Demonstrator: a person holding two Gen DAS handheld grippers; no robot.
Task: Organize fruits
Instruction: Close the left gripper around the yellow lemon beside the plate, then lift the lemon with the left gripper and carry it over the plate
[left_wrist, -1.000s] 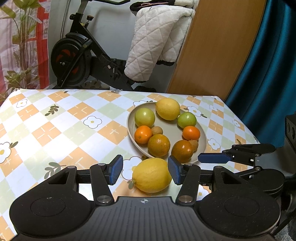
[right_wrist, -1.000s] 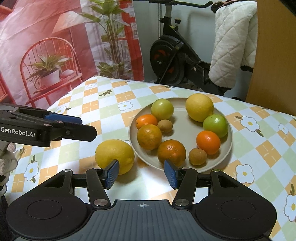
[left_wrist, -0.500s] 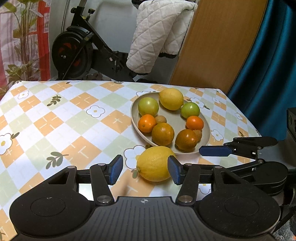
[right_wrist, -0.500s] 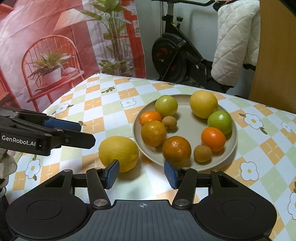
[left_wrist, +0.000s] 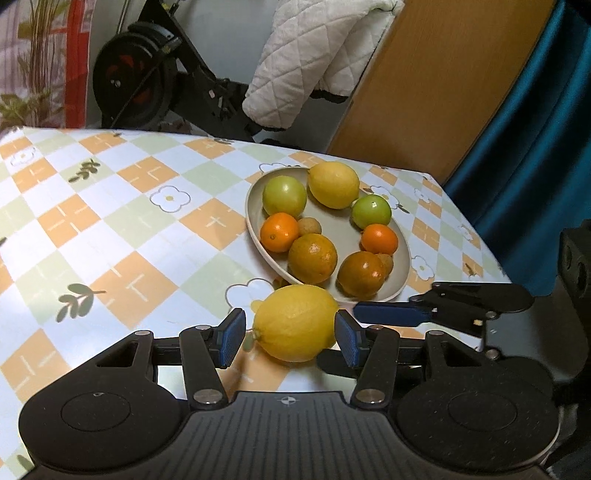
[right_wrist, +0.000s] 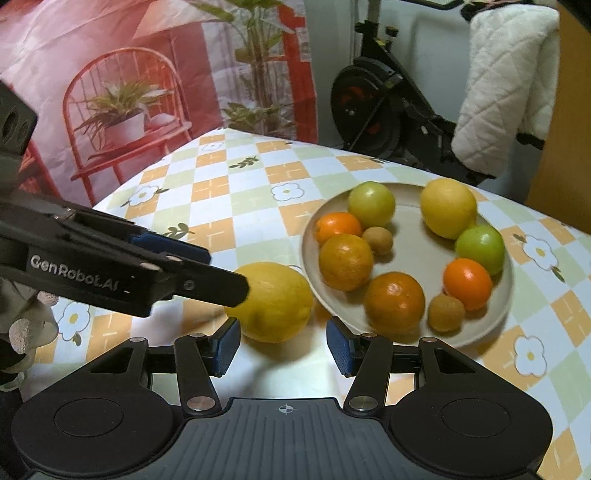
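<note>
Sitting on the checked flower-print table (left_wrist: 122, 236) just beside the plate: one big yellow lemon (left_wrist: 295, 323), not yet on the round grey plate (left_wrist: 403, 254). Already on the plate: another yellow lemon (left_wrist: 333, 184), two green round fruits (left_wrist: 284, 195), two small bright oranges (left_wrist: 279, 232), two darker big oranges (left_wrist: 312, 258) and two small brown fruits (right_wrist: 377, 240). So most of the sorting looks done, with only the one lemon left outside.

Around that lemon, the left gripper (left_wrist: 290, 339), jaws partly open, one blue pad on each side. Right pad very near the peel or just touching, left pad with a small gap. No firm squeeze seen, so not held yet.

Close by, the right gripper (right_wrist: 282, 346), jaws partly open and empty, pointed at the bare spot between the lemon and the plate rim. Lemon just past its left pad, nothing between the pads.

Left to do, most likely: close on the lemon, lift it, set it in the bare middle of the plate. Round and smooth, so likely to roll if pinched off-centre.
</note>
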